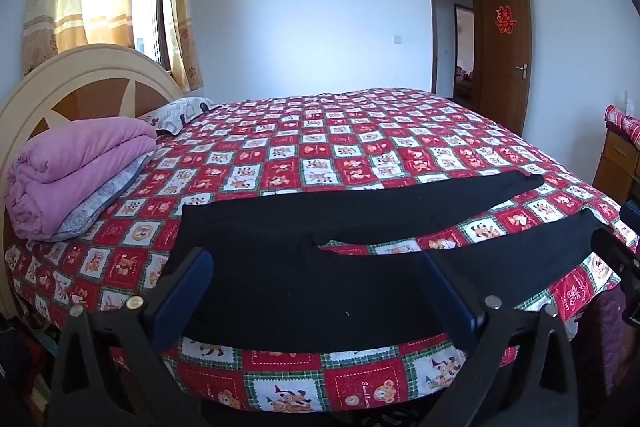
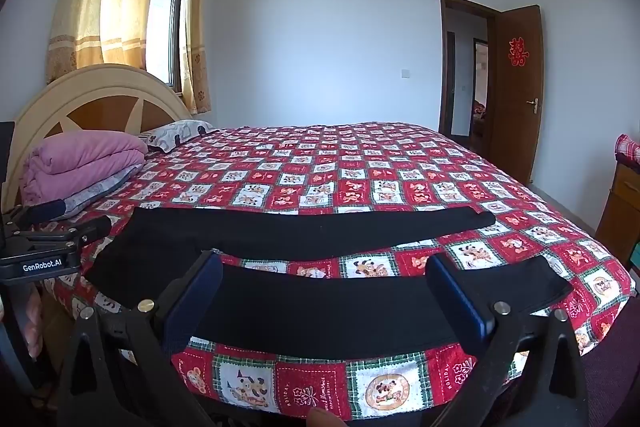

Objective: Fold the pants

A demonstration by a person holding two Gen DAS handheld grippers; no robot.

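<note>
One pair of black pants lies flat along the near edge of the bed, waist toward 9 o'clock, its two legs spread toward 3 o'clock. Left tongs and right tongs both stand wide open above the nearer leg, gripping nothing. At 9 o'clock, one folded pink quilt rests on a grey pillow; a second pillow lies beyond. One wooden door stands open at 2 o'clock.
</note>
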